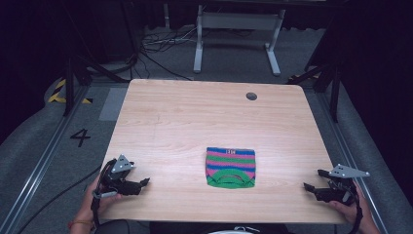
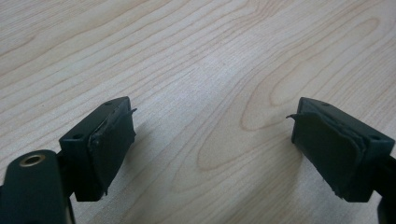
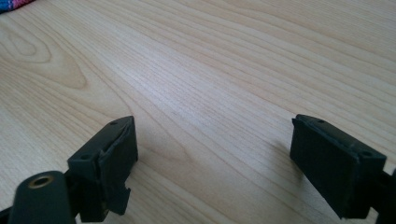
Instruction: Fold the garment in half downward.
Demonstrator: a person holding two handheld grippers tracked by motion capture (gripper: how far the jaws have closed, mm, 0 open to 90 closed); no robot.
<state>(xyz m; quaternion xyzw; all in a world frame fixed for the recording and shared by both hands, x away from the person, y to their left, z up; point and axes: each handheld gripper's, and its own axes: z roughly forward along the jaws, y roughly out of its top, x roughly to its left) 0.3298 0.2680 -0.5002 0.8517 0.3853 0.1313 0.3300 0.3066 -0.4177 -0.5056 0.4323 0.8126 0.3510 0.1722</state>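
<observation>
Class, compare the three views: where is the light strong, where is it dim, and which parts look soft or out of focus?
High view: table well lit, surroundings dark, striped cloth slightly soft. Left gripper view: bright patch mid-table, left gripper open, near jaws blurred, soft shadows beside them. Right gripper view: even light, right gripper open, cloth corner blurred.

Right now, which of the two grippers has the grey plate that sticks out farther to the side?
The right gripper: its grey plate is long and juts sideways, while the left gripper carries a short, compact one.
</observation>
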